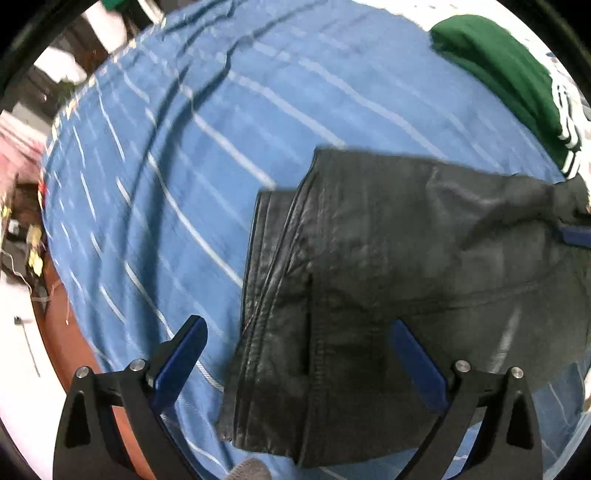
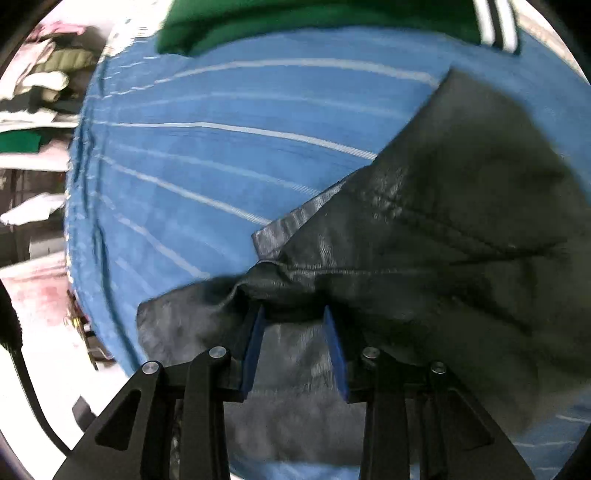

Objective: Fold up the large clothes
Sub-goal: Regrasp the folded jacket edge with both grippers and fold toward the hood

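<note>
A dark grey-black garment (image 1: 388,280) with stitched seams lies partly folded on a blue striped sheet (image 1: 184,177). My left gripper (image 1: 299,354) is open, its blue pads wide apart just above the garment's near edge, holding nothing. My right gripper (image 2: 293,317) is shut on a bunched fold of the same garment (image 2: 443,240) and holds it lifted off the sheet (image 2: 207,158). The right gripper's blue pad also shows in the left wrist view (image 1: 576,236), at the garment's far right corner.
A folded green garment with white stripes (image 1: 509,85) lies at the far right of the sheet; it also shows in the right wrist view (image 2: 314,22). Piles of other clothes (image 2: 40,77) sit beyond the bed's left edge. Brown floor (image 1: 59,332) lies beside the bed.
</note>
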Action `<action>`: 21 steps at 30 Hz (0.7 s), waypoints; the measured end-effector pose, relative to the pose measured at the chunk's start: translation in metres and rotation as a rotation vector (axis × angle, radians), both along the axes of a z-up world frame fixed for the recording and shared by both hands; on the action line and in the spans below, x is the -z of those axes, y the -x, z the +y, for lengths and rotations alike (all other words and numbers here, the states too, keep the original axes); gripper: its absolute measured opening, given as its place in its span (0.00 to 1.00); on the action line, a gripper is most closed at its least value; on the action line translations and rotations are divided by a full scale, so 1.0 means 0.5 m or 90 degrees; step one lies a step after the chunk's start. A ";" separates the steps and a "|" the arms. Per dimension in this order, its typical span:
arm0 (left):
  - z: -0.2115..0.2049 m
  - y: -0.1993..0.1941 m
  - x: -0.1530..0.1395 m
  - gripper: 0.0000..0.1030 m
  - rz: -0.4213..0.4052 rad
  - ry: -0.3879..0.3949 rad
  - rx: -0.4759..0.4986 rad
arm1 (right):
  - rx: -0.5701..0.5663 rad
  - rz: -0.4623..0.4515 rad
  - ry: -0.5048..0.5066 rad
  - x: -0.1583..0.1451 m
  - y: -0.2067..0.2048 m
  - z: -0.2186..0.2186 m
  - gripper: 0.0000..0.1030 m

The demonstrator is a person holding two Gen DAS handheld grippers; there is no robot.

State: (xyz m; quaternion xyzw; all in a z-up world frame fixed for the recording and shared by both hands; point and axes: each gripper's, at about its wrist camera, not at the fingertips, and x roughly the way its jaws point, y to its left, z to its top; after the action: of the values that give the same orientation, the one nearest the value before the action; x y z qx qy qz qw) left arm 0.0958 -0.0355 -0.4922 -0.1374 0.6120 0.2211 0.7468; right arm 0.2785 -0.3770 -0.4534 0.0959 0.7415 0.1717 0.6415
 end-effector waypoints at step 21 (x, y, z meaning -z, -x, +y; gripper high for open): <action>-0.068 -0.098 0.058 1.00 0.038 -0.027 0.018 | 0.132 -0.070 -0.091 -0.088 0.088 -0.332 0.52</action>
State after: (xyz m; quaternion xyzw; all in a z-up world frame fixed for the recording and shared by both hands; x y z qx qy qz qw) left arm 0.1449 -0.0698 -0.5210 -0.1059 0.6307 0.2275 0.7343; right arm 0.2348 -0.5431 -0.4092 0.2081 0.6772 0.1619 0.6869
